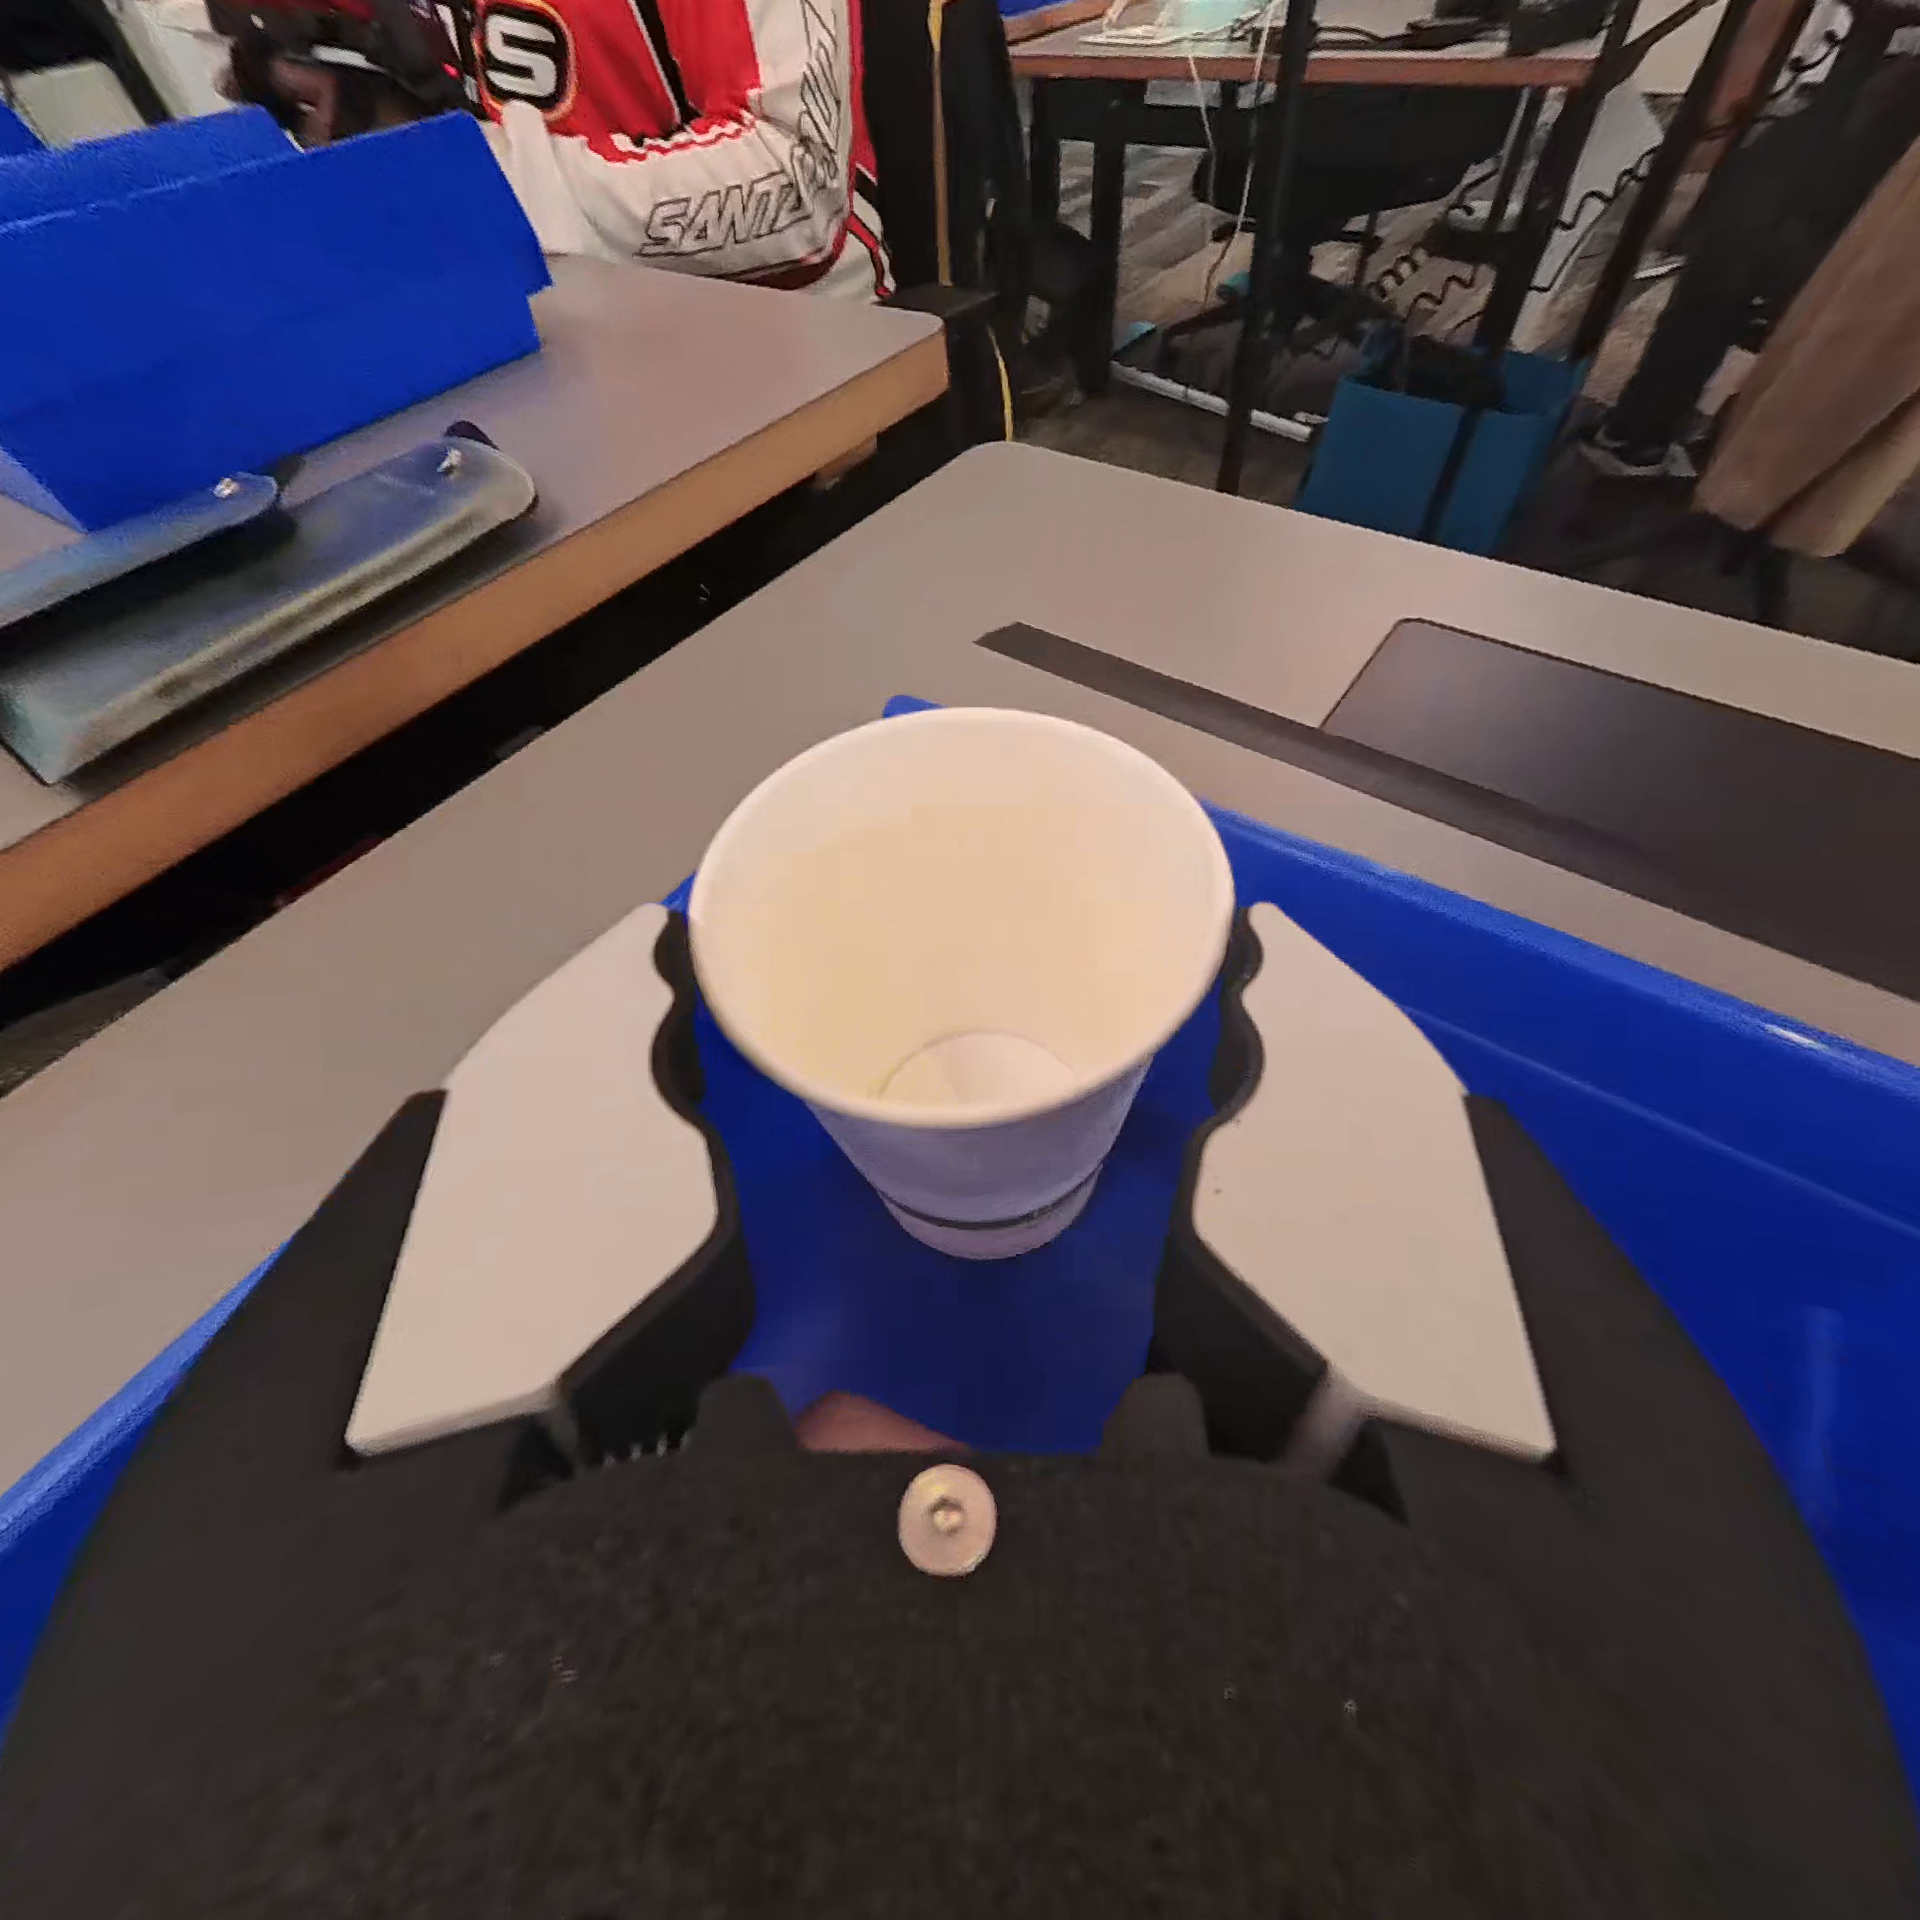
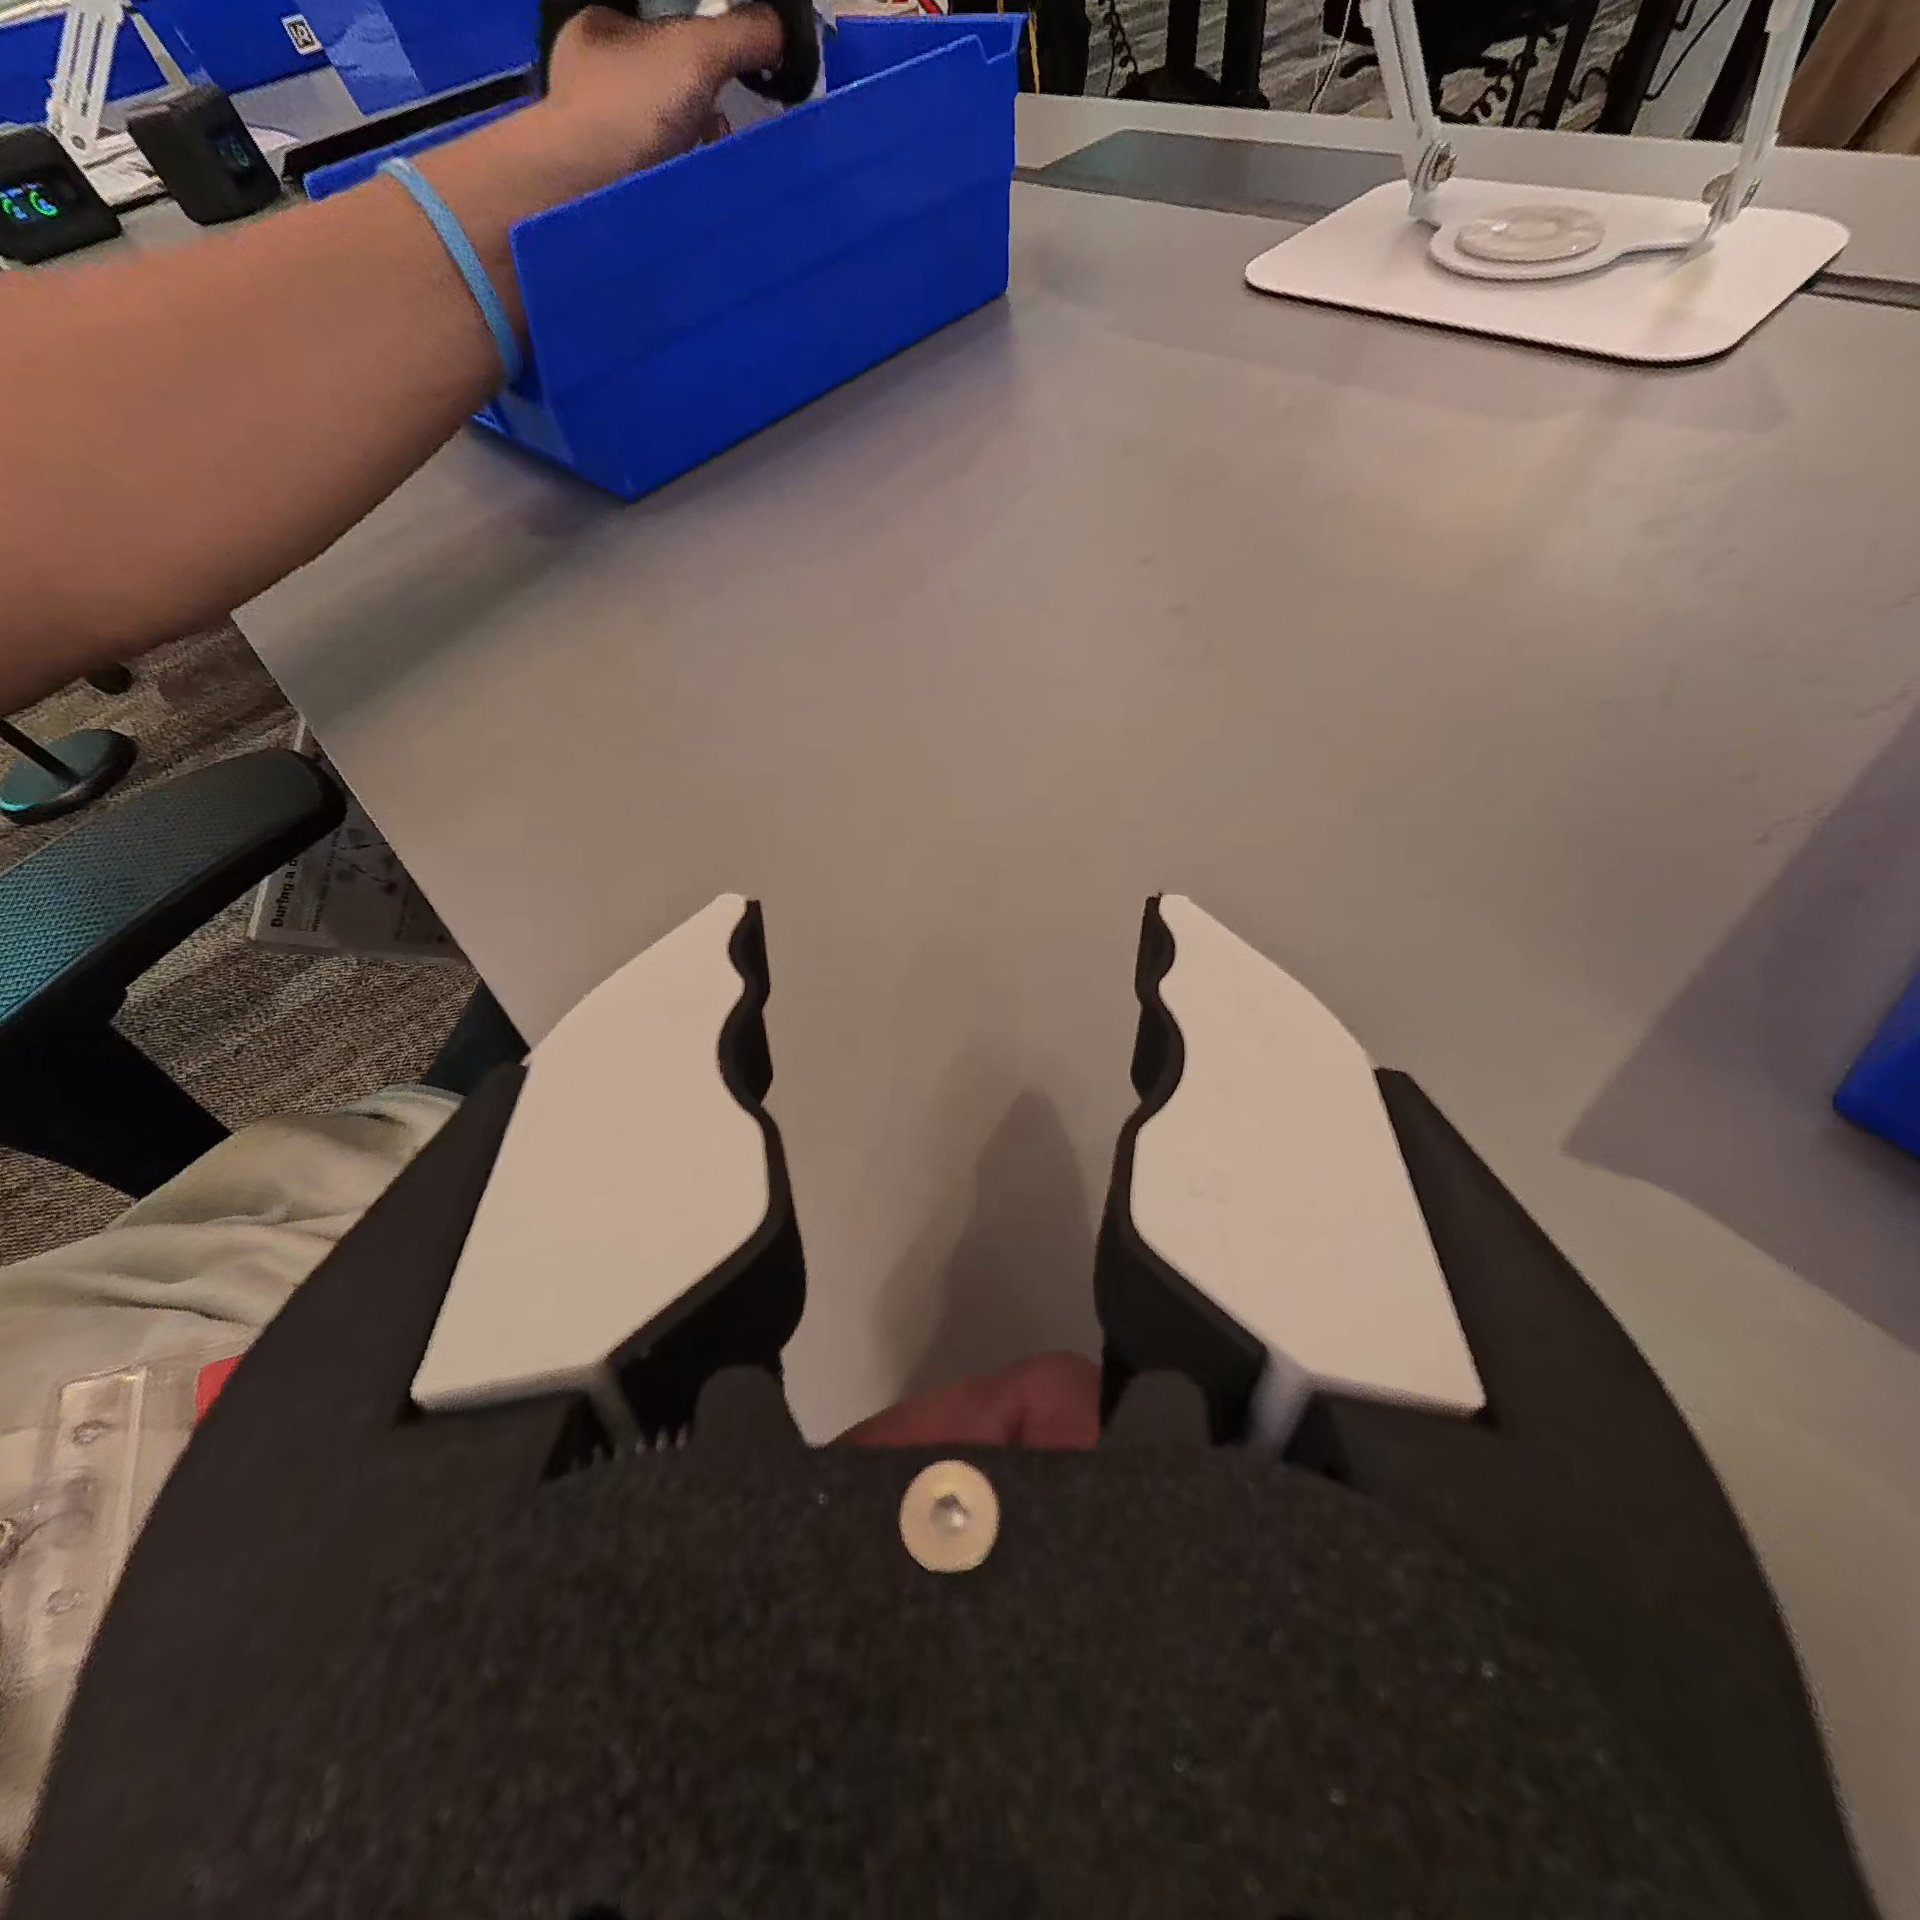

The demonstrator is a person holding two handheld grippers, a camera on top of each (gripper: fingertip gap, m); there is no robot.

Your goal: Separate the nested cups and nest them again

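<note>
Looking through the left wrist view, I am seeing the left tool (image 1: 958,940) reaching into a blue bin (image 1: 1558,1049) that is sitting on the grey desk (image 1: 644,831). A white paper cup (image 1: 961,961) is standing between the two fingers (image 1: 566,1174), mouth up and tilted a little toward the camera. The black inner pads are sitting right at the cup's rim on both sides, so the left tool is looking spread about as wide as the cup, but I cannot tell whether it is actually gripping it or only framing it. A dark line is ringing the cup near its base, and I cannot tell whether that is the edge of a second cup nested under it. Beyond the bin, a black mat (image 1: 1662,748) is lying on the desk, and a neighbouring table is carrying another blue bin (image 1: 260,312) and a folded dark pouch (image 1: 260,582).

Switching to the right wrist view, I am seeing the right tool (image 2: 951,925) hovering over bare grey desk (image 2: 1143,623) with its fingers spread apart and nothing between them. Far to the left, a forearm with a light blue wristband (image 2: 457,260) is stretching into the blue bin (image 2: 769,281), the hand (image 2: 655,94) holding the other tool there. A white stand (image 2: 1548,260) is resting on the desk at the far right.
</note>
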